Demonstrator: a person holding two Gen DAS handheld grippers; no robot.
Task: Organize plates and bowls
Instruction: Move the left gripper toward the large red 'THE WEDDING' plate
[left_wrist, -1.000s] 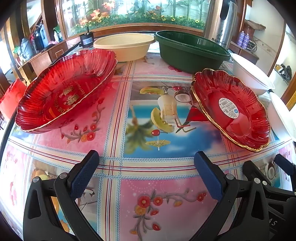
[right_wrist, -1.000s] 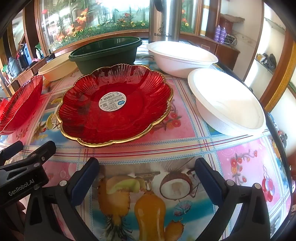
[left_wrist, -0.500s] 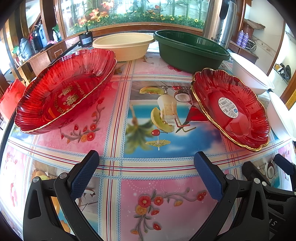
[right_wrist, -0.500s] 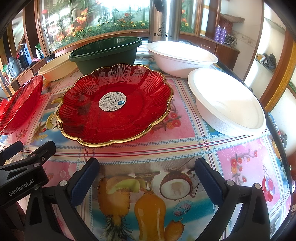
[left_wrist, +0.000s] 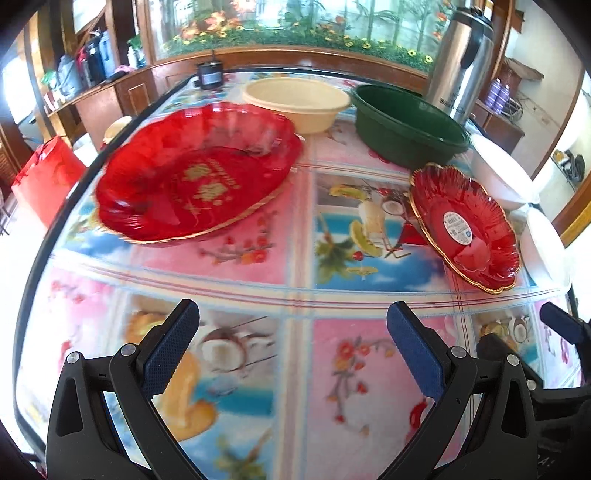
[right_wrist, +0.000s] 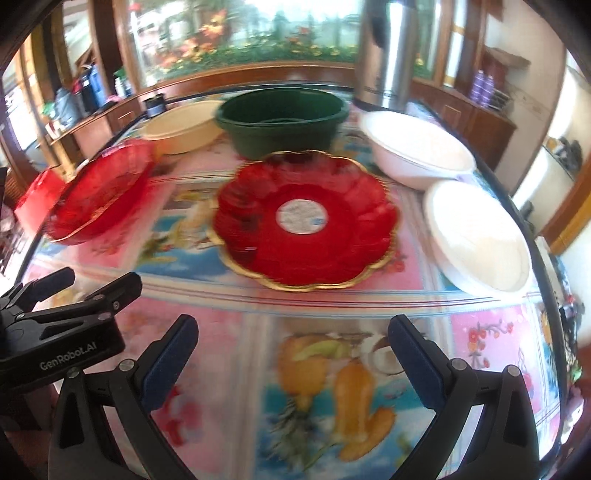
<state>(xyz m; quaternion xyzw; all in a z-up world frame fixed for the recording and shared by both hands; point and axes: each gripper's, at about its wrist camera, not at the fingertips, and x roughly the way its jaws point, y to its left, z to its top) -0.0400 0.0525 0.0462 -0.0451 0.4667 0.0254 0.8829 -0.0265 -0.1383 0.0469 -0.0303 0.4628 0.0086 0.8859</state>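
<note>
Item, foreground: left gripper (left_wrist: 291, 336), lower edge of the left wrist view, blue-padded fingers spread wide, holding nothing, poised over bare tablecloth (left_wrist: 303, 236). Item: right gripper (right_wrist: 291, 338), lower edge of the right wrist view, likewise spread and empty; the left tool's body shows at that frame's lower left. Item, middle ground: small red scalloped plate (right_wrist: 304, 219), gold-rimmed with a round sticker, centre of the right view and right of centre in the left view, flat on the cloth. Item: large red dish (left_wrist: 197, 173), gilt lettering, left of centre in the left view, near the table's edge, well apart from the small plate. Item: two white bowls (right_wrist: 476, 232), right side of the right view, one behind the other; whether they touch cannot be told. Item, far: green basin (right_wrist: 282, 123) and cream bowl (left_wrist: 297, 103), side by side at upper centre; steel flask (right_wrist: 388, 55) behind. Status, judged: opening step, nothing yet gathered or stacked. Next move, judged: advance one gripper to a plate rim, most likely a red one, and close on the thin edge squarely.
</note>
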